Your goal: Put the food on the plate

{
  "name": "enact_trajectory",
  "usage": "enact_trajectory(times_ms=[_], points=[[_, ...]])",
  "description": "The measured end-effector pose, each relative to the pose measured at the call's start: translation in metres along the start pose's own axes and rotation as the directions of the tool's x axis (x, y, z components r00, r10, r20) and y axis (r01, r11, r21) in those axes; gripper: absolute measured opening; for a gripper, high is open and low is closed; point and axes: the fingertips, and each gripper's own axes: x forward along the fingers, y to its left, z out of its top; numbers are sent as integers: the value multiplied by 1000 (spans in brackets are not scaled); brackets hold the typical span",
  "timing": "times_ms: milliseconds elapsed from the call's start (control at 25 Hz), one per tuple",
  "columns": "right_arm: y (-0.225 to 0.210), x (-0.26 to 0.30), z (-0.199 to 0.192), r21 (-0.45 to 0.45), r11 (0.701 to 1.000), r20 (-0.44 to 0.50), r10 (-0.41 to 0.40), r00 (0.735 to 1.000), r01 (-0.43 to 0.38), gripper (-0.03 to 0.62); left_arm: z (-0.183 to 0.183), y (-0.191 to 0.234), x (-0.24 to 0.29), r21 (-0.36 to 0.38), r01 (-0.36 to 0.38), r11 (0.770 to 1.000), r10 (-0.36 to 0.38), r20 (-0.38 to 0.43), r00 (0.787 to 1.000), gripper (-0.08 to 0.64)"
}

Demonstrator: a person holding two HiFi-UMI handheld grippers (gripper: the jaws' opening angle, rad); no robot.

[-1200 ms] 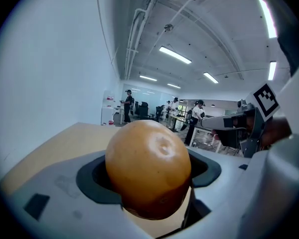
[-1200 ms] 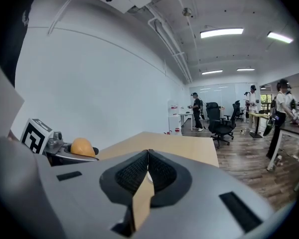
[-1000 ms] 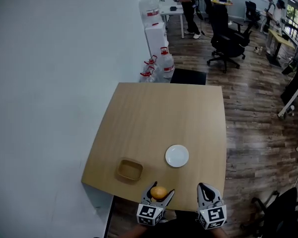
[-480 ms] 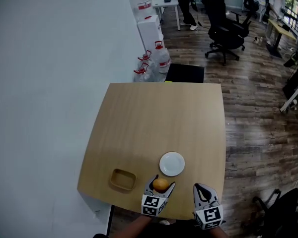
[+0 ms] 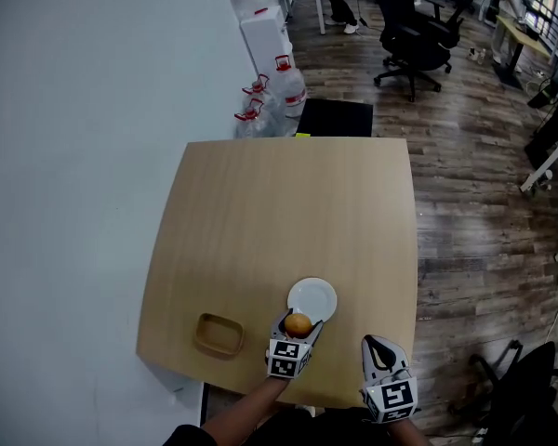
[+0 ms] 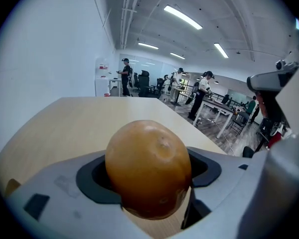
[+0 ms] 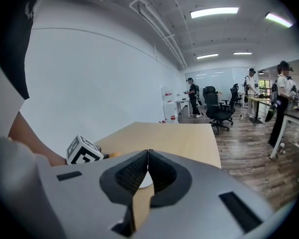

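A round orange-brown food item (image 5: 298,323) sits clamped between the jaws of my left gripper (image 5: 298,324), right at the near rim of the small white plate (image 5: 314,296). In the left gripper view the food (image 6: 148,168) fills the gap of the left gripper (image 6: 149,176). My right gripper (image 5: 383,351) hangs over the table's near edge, to the right of the plate, its jaws closed together with nothing between them. The right gripper (image 7: 147,169) view shows its pads touching, with a sliver of the white plate (image 7: 146,180) behind them.
A shallow brown tray (image 5: 217,334) lies near the table's front left corner. The wooden table (image 5: 288,212) stands against a white wall on the left. Water jugs (image 5: 277,86), a dispenser and office chairs (image 5: 405,26) stand beyond the far edge.
My left gripper has carried the food forward from the table's near edge to the plate's near rim. The right gripper has stayed at the near edge.
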Motion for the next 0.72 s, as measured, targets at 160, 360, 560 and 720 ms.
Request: enact_trajectory(times_ms=[160, 360, 560, 720], points=[[-5, 2, -6, 10, 1000, -16, -10, 1000, 10, 60, -9, 3, 25, 60, 16, 998, -13, -50, 999, 339], [-9, 1, -6, 13, 1000, -17, -17, 1000, 17, 60, -24, 11, 52, 68, 38, 997, -30, -116, 993, 339], [-11, 0, -13, 18, 1000, -30, -25, 999, 25, 60, -33, 12, 68, 167, 92, 982, -55, -210, 976, 339], [-23, -5, -18, 21, 999, -38, -49, 998, 50, 60, -39, 13, 81, 185, 112, 976, -59, -267, 962, 339]])
